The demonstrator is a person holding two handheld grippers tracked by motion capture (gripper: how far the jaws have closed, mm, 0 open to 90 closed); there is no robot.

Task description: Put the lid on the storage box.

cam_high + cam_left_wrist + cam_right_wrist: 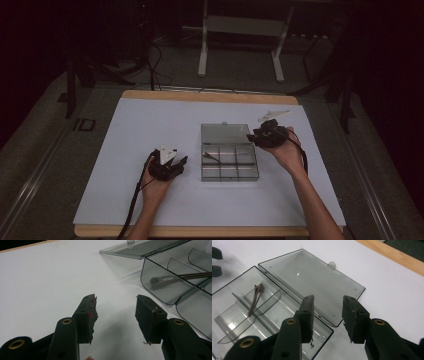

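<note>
Tools [176, 163] [256, 136] flank clear box [229, 158], lid open.

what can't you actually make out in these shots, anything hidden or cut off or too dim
- What the thin brown item in the clear compartment box is: tiny and dim in the high view, seen through tinted walls in the left gripper view.
- The box's near end: cut off by the bottom edge in the right gripper view.
- The left tool and right tool bodies: cut off by the bottom edges.
- The room beyond the table: too dark.

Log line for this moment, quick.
left gripper: open, empty | right gripper: open, over lid | box: open | tool inside
</note>
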